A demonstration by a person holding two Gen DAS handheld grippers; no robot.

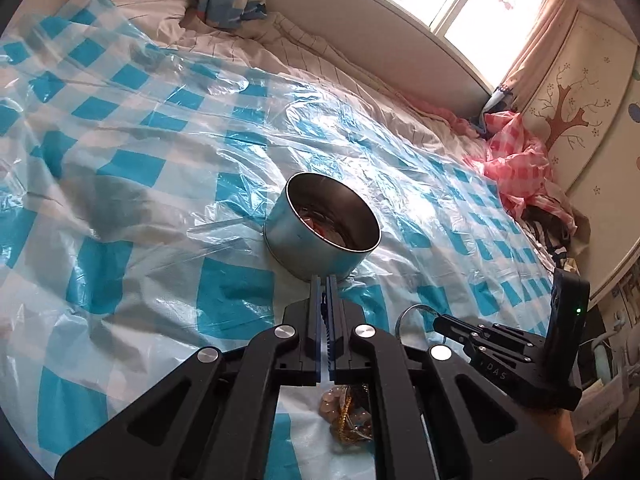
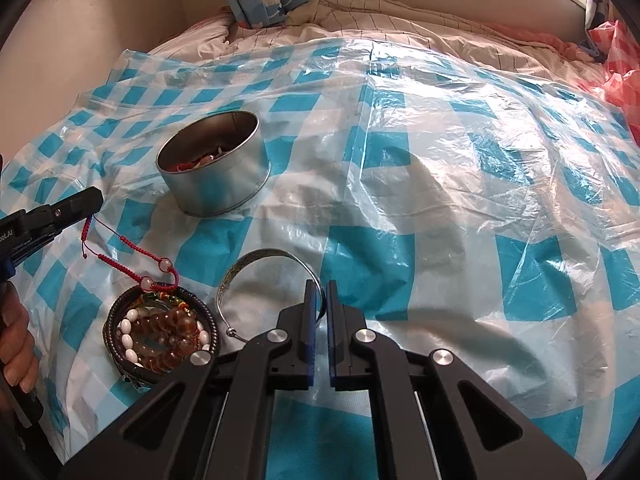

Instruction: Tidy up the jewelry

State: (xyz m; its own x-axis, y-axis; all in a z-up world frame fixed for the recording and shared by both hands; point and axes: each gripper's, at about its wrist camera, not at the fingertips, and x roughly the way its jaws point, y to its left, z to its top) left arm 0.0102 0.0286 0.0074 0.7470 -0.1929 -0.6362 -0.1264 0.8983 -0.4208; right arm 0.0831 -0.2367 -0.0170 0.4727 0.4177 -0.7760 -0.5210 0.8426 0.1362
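Tools work a bed: left tool [image 2: 94, 200] pinches a red cord bracelet [image 2: 132, 258], right tool [image 2: 319, 286] clamps a silver bangle [image 2: 256, 264] near a tin [image 2: 214, 168].

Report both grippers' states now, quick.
Left gripper: shut on the red cord bracelet, lifting one end.
Right gripper: shut on the silver bangle, pinching its rim.

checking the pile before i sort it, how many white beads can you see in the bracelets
6 show on the bracelets: 4 white beads curve down the pile's left side, 2 more at its right. Others may be hidden under the brown beads and gripper arm.
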